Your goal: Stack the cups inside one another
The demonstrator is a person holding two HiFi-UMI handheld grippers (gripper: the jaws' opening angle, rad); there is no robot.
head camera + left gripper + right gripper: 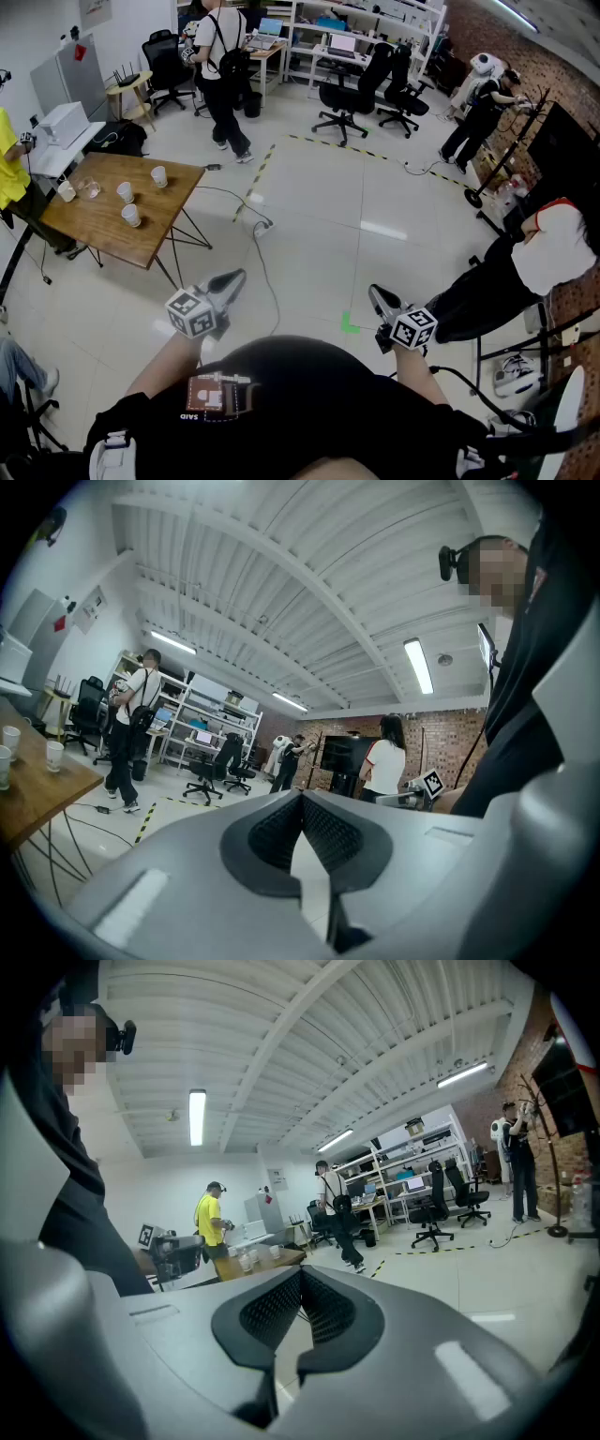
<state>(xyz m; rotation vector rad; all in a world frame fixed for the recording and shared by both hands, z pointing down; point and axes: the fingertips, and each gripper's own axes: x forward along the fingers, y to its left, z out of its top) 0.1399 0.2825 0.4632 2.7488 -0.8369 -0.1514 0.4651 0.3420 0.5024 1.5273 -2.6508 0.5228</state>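
Several white paper cups (126, 192) stand apart on a wooden table (103, 234) at the far left of the head view, well away from me. My left gripper (236, 275) and right gripper (375, 292) hang at waist height over the floor, far from the table. Both are shut with nothing between the jaws. In the left gripper view the closed tips (302, 794) point into the room, with cups (54, 754) at the left edge. In the right gripper view the closed tips (300, 1272) face the table (272, 1262) with its cups (246, 1260).
A person in yellow (11, 159) stands at the table's far side. Another with a backpack (225, 75) walks at the back. Cables (258, 225) trail across the floor by the table legs. Office chairs (342, 98) and shelves line the back. A person in white (553, 253) is at my right.
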